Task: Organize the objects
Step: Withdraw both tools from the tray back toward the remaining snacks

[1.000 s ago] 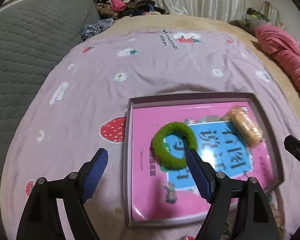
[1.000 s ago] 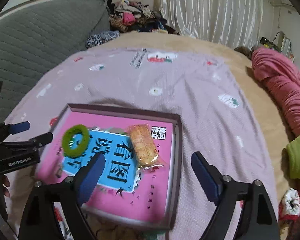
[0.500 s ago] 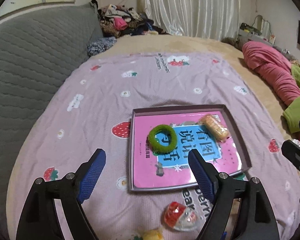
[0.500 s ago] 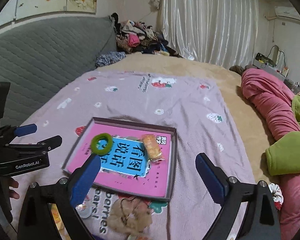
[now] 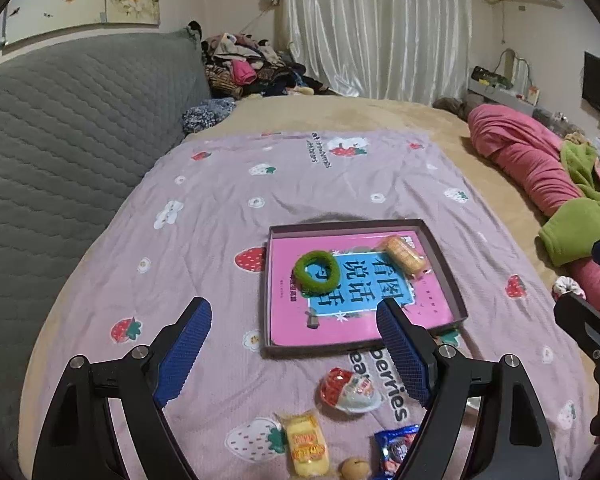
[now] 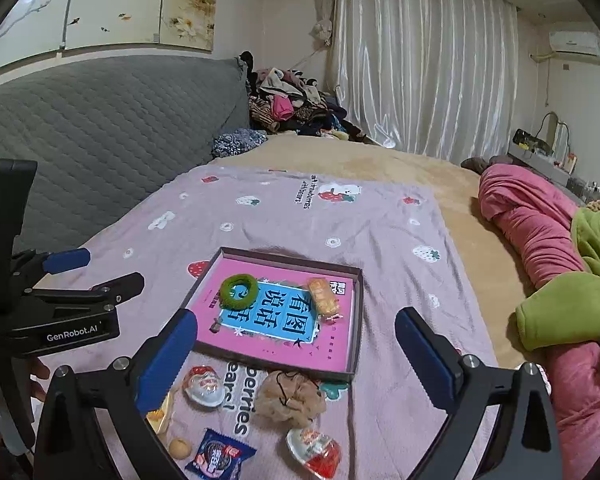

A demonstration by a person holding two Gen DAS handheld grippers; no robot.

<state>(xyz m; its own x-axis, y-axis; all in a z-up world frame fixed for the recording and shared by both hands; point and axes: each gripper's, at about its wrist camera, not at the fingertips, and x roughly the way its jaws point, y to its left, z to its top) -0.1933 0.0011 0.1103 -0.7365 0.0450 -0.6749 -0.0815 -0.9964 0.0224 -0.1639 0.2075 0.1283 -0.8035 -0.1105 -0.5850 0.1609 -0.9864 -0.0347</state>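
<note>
A shallow dark box (image 5: 444,264) on the lilac strawberry blanket holds a pink book (image 5: 296,320), a green hair tie (image 5: 316,272) and an orange snack packet (image 5: 404,256). My left gripper (image 5: 292,305) hovers open above and in front of the box, holding nothing. My right gripper (image 6: 296,315) hangs back from the box too, its jaws opening with nothing between them. On the blanket in front of the box lie a beige scrunchie (image 6: 290,398), two egg-shaped candies (image 6: 204,386) (image 6: 314,450), a blue packet (image 6: 220,458), a yellow snack (image 5: 306,444) and a small brown ball (image 6: 179,448).
A grey quilted headboard (image 5: 60,140) runs along the left. A rolled pink quilt (image 6: 540,232) and a green cloth (image 6: 560,312) lie on the right. A heap of clothes (image 6: 288,104) sits at the far end by the curtain.
Both grippers have drawn back and risen from the box, so it looks smaller. The loose snacks and scrunchie in front have come into view. The right jaws have spread wider.
</note>
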